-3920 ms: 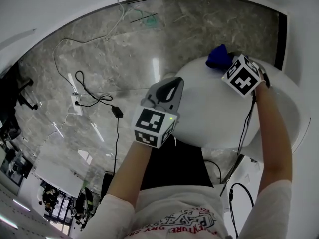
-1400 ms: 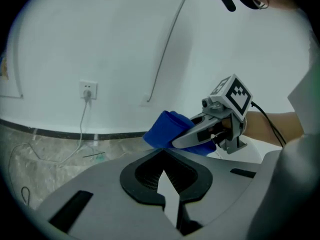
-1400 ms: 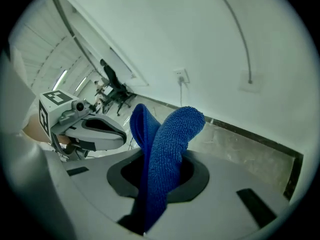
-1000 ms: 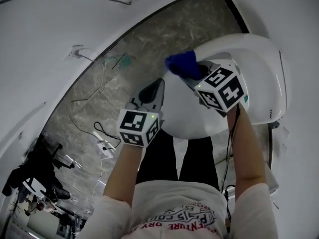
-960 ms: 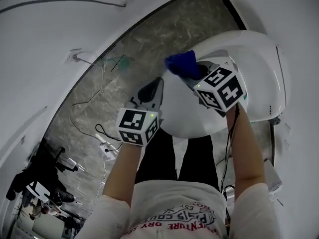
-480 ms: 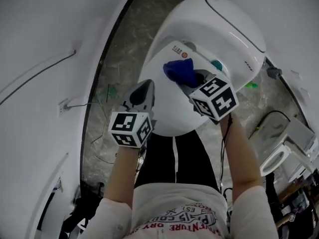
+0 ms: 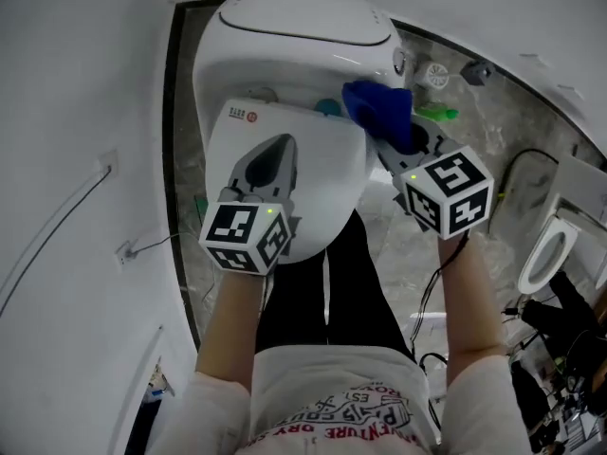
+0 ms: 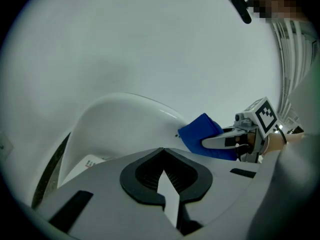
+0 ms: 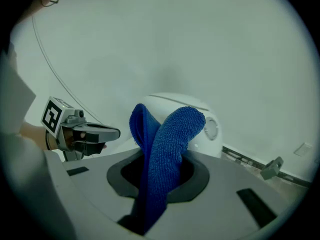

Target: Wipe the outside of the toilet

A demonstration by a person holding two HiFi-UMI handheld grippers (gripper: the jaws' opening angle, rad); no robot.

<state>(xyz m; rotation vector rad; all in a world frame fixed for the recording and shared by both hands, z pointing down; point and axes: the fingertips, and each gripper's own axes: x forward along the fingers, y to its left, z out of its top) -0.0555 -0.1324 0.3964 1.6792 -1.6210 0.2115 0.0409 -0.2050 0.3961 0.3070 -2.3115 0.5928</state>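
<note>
right gripper [image 7: 398, 143] clenches a blue cloth [image 7: 377, 110] by the toilet [image 7: 285, 22]; left gripper [image 7: 281, 143] is clenched empty.

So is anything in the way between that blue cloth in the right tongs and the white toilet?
Nothing visible does. The blue terry cloth, clamped in the right tongs, is at the glossy white toilet's side; the shut, empty left tongs hover over the lid, off that path.

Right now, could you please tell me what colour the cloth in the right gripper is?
Blue. The cloth shows best in the right gripper view.
</note>
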